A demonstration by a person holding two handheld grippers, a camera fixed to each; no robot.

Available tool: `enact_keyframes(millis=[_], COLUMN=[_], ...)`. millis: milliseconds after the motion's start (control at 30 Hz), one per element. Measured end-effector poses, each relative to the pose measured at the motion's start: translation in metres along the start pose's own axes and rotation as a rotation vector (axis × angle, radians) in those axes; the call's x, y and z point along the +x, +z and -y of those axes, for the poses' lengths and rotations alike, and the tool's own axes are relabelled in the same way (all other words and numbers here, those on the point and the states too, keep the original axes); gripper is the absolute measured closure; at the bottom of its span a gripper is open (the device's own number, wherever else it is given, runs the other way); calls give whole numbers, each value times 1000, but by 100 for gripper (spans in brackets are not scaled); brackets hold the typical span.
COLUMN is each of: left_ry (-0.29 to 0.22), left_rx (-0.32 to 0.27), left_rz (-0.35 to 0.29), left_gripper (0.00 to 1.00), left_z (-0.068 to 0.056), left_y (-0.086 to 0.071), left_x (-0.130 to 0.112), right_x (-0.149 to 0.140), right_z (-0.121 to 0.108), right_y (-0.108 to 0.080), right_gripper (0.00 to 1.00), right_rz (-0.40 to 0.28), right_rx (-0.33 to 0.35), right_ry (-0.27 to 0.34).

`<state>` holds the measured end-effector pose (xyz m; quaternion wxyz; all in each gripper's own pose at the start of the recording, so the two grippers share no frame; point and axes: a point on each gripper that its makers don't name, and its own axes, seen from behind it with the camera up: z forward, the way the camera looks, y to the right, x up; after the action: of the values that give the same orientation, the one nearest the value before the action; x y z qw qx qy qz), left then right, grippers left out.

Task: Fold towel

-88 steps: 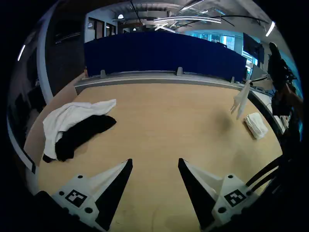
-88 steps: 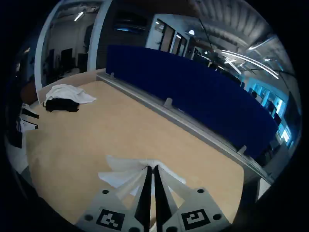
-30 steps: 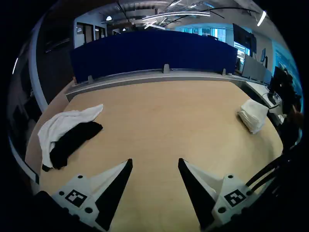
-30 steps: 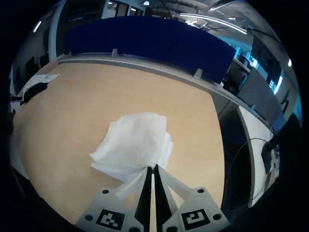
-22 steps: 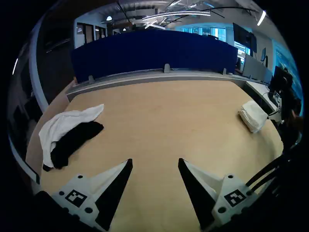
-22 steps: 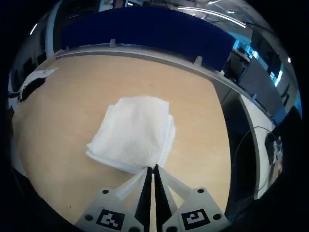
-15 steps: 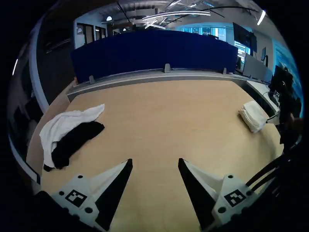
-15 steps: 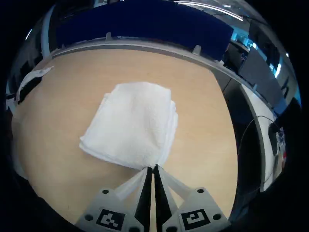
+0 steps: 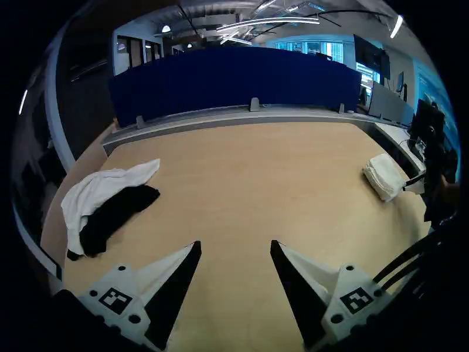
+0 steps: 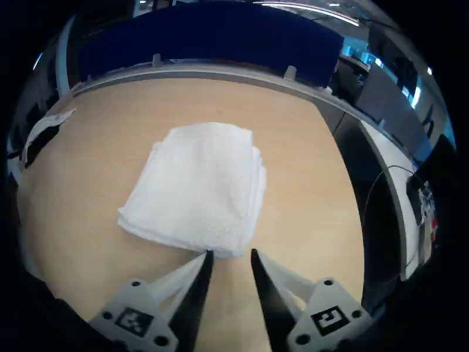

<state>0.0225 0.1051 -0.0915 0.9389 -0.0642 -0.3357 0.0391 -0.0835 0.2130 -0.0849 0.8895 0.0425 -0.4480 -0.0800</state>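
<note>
Freshly released, the folded white towel lies on the wooden table, the right gripper's jaws now narrowly parted just beside its near edge. Left gripper hovers wide open, empty, near rumpled cloths.

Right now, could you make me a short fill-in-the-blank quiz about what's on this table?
The towel lies ____ on the table.
The right gripper is ____.
In the left gripper view, a white cloth lies partly under a second cloth coloured ____.
The screen behind the table is ____.
Missing words: folded; open; black; blue.
</note>
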Motion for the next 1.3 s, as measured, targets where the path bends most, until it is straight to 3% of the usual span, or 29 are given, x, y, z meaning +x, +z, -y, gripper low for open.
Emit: enact_keyframes(millis=[267, 800, 967, 1300], left_ry=[-2, -8, -12, -13], left_rx=[-3, -18, -25, -30], left_rz=[-6, -42, -59, -98], left_gripper=[13, 13, 13, 13], left_z=[0, 7, 9, 11], left_y=[-2, -4, -3, -2], left_x=[1, 10, 15, 26], right_x=[-4, 18, 44, 105], right_z=[9, 22, 29, 56], right_y=[-7, -22, -35, -81], right_gripper=[0, 0, 0, 0], right_rz=[-17, -93, -177, -429], right_rx=[11, 5, 0, -8], right_ry=[48, 106, 134, 171])
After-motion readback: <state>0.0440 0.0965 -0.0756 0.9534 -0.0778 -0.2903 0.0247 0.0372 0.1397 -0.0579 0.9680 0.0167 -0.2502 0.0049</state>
